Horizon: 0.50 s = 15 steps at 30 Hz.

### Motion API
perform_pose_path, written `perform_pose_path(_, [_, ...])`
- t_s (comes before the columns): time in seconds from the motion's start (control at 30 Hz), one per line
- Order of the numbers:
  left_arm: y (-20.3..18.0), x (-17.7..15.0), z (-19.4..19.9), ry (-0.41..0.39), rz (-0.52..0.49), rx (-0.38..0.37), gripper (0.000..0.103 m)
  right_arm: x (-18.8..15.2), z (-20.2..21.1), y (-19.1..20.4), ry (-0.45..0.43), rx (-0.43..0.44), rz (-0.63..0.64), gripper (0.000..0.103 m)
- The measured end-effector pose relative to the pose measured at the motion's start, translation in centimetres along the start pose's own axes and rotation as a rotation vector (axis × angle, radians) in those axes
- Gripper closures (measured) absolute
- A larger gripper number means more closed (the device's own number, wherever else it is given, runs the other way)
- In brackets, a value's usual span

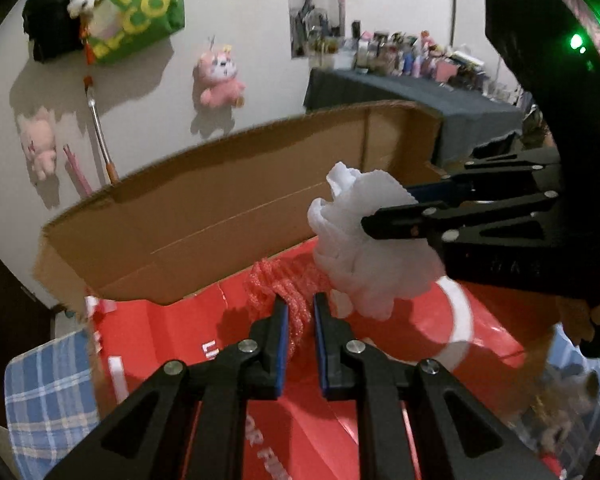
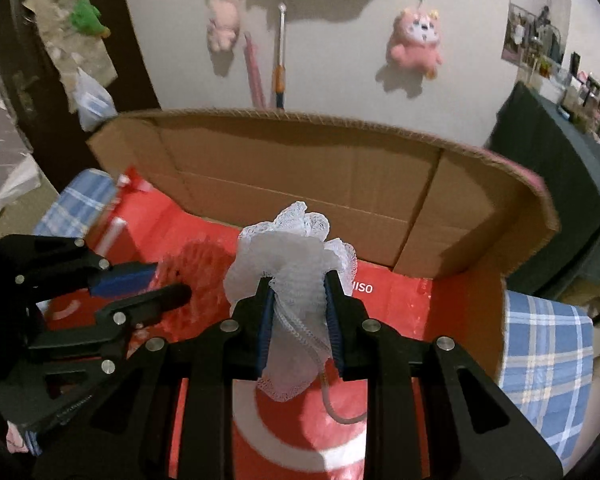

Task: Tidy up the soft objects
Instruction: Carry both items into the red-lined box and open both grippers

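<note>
An open cardboard box (image 1: 220,216) (image 2: 300,168) with a red printed inside lies below both grippers. My left gripper (image 1: 301,304) is shut on a red mesh bath puff (image 1: 276,280), which bunches out past its fingertips. The right wrist view shows that left gripper (image 2: 172,280) at the left, with the red puff (image 2: 204,276) blurred. My right gripper (image 2: 298,284) is shut on a white mesh bath puff (image 2: 288,256) whose cord loop hangs below. In the left wrist view the right gripper (image 1: 387,208) comes in from the right, holding the white puff (image 1: 351,248) over the box.
The box rests on a blue plaid cloth (image 1: 48,392) (image 2: 547,360). A pink plush toy (image 1: 220,80) (image 2: 413,44) and a green bag (image 1: 140,12) hang on the wall behind. A dark-covered table (image 1: 419,96) crowded with small items stands at the right.
</note>
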<state>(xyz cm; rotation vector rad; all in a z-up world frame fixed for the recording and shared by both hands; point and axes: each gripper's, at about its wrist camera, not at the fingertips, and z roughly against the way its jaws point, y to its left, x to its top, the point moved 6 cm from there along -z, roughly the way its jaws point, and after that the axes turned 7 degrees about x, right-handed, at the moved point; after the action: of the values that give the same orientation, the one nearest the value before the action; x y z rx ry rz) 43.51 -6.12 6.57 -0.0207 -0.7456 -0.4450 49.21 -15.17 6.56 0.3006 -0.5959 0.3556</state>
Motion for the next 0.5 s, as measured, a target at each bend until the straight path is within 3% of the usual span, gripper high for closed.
perform_pose_path(0.1, [0.5, 0.0, -2.2, 0.027, 0.010, 0.011, 0.091, 0.0, -2.1, -1.0, 0.036, -0.012, -0.025, 0.080])
perform_pose_path(0.23, [1.1, -0.2, -3.9, 0.042, 0.026, 0.016, 0.089, 0.4, -2.7, -1.9, 0.020, -0.007, -0.053, 0.080])
perform_pose_path(0.5, [1.3, 0.2, -4.1, 0.034, 0.048, 0.005, 0.086, 0.5, -2.6, -1.9, 0.023, -0.005, -0.065, 0.077])
